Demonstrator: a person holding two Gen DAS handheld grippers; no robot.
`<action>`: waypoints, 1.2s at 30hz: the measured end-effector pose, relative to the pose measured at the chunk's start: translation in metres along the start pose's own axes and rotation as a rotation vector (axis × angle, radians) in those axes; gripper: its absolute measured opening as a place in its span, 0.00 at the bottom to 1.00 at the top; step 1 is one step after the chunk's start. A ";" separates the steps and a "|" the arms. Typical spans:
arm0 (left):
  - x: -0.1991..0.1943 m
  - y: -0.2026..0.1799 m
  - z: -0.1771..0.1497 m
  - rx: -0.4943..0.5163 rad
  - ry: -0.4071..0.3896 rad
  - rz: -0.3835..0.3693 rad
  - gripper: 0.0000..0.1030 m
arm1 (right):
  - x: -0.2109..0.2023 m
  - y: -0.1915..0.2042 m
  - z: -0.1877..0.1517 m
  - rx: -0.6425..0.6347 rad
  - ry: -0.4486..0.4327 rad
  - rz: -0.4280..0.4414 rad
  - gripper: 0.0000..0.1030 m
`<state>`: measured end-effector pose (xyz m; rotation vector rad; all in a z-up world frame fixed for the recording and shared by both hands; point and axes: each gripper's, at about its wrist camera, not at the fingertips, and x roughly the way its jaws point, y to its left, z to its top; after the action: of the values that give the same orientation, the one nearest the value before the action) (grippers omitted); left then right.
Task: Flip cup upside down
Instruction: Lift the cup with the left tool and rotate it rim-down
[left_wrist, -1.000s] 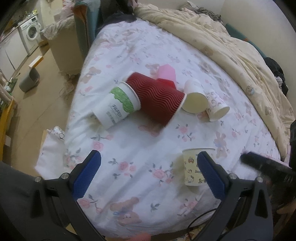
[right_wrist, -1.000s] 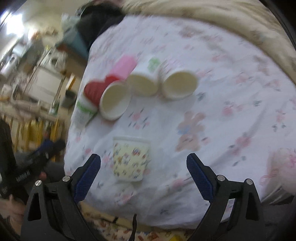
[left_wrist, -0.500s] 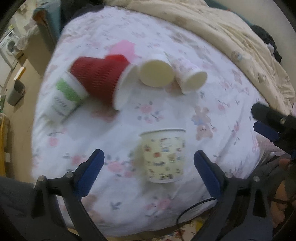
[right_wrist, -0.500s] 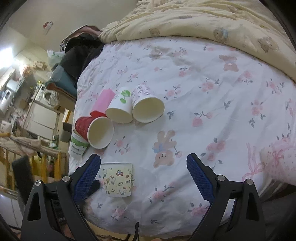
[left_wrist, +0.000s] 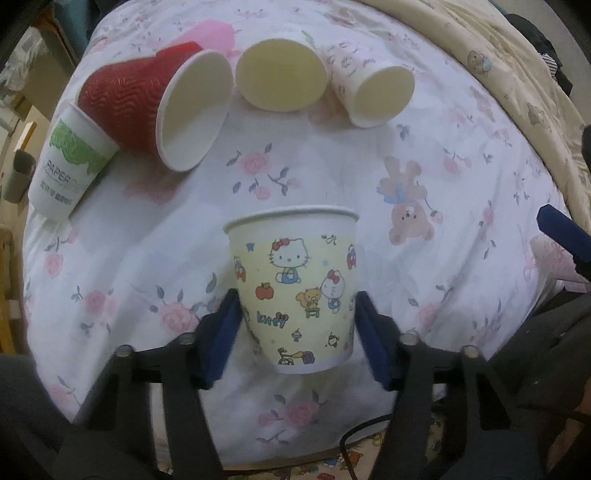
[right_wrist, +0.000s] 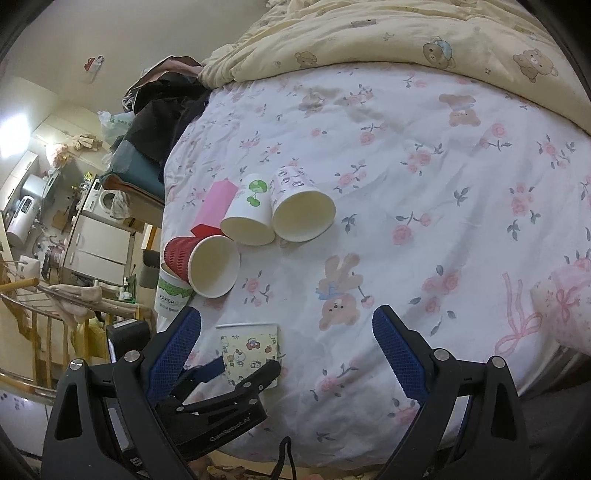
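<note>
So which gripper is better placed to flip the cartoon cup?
Left. The left gripper has its fingers at both sides of the upright cartoon cup; the right gripper is open over bare sheet, with the cup off to its left.

Pretty clearly someone's home, a lived-in bedroom. The work surface is a bed with a floral sheet (right_wrist: 424, 192), and a cream teddy-bear quilt (right_wrist: 388, 33) is bunched up at 12 o'clock. Dark clothes (right_wrist: 166, 107) are heaped at 10 o'clock. Out past the bed at 9 o'clock there's a washing machine (right_wrist: 105, 201), white cabinets (right_wrist: 99, 240) and a wooden drying rack (right_wrist: 44, 314).
</note>
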<state>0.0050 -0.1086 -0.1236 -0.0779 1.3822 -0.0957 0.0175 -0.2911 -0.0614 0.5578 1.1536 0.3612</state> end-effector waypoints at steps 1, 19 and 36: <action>-0.002 0.002 0.000 -0.010 -0.004 -0.008 0.54 | 0.000 0.000 -0.001 0.000 0.001 0.001 0.94; -0.105 0.068 0.010 0.000 -0.286 -0.002 0.53 | 0.015 0.027 -0.002 -0.087 -0.009 -0.007 0.94; -0.094 0.060 -0.008 0.003 -0.252 -0.073 0.53 | 0.028 0.068 -0.013 -0.274 0.016 0.067 0.94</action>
<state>-0.0189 -0.0386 -0.0403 -0.1333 1.1275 -0.1445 0.0169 -0.2183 -0.0469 0.3541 1.0803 0.5723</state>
